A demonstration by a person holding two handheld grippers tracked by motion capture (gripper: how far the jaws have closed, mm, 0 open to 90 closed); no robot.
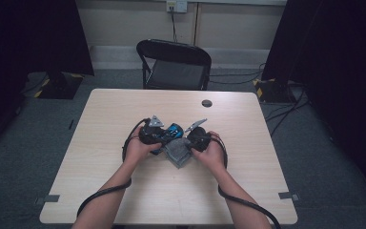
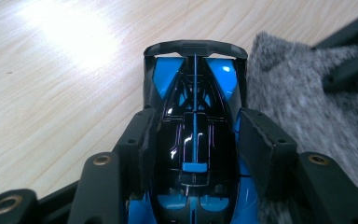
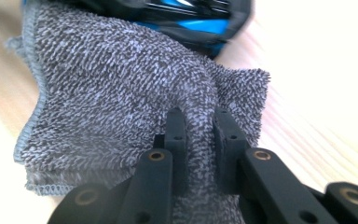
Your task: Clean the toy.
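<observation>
A blue and black toy car (image 2: pixel 195 126) lies on the wooden table, and my left gripper (image 2: pixel 193 144) is shut on it, its pads pressing the car's two sides. In the high view the car (image 1: pixel 172 130) shows between the two hands at the table's middle. A grey terry cloth (image 3: pixel 116 88) lies right beside the car; my right gripper (image 3: pixel 200 135) is shut on a pinched fold of it. From above, the cloth (image 1: pixel 177 153) sits just in front of the car, between my left gripper (image 1: pixel 159 136) and right gripper (image 1: pixel 187 143).
The light wood table (image 1: pixel 124 109) has a small dark round disc (image 1: pixel 207 103) near its far edge. A black folding chair (image 1: pixel 174 64) stands behind the table. Cables trail from both grippers toward the near edge.
</observation>
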